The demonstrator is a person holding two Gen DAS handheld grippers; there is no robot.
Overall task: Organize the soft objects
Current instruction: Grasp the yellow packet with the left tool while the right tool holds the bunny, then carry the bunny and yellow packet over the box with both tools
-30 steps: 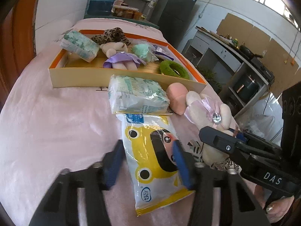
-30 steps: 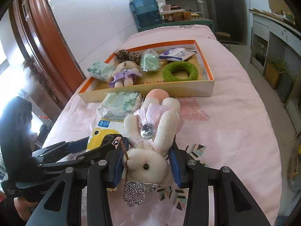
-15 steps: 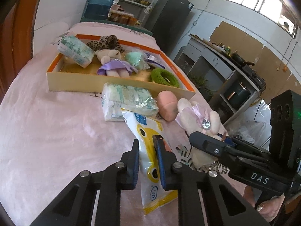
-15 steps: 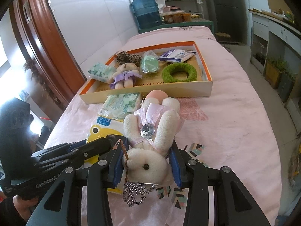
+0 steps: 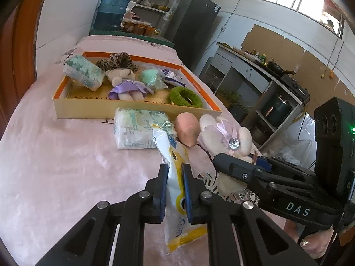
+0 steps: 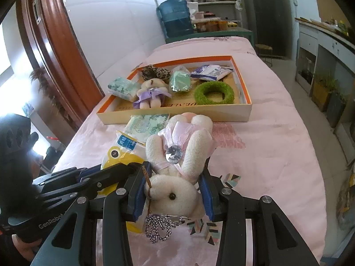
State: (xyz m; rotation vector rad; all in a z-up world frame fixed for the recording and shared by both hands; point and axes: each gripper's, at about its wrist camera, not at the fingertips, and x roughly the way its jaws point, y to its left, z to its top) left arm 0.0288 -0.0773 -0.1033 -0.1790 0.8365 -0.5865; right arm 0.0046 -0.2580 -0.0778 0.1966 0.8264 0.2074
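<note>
While squeezed edge-up, yellow cartoon pouch [image 5: 175, 177] crumples in left tool [image 5: 174, 188].

Both cameras ride on the handheld tools and look forward and downward along their jaws, close over the near end of the pink-covered worktop [image 5: 44, 166]. The left view faces far and rightward, toward the kitchen counter [image 5: 255, 64]; the right view faces far and leftward, toward the wooden door frame [image 6: 55, 44]. Both share the orange-rimmed box [image 6: 241, 108], the water jug [image 5: 113, 11] and the far shelves.
</note>
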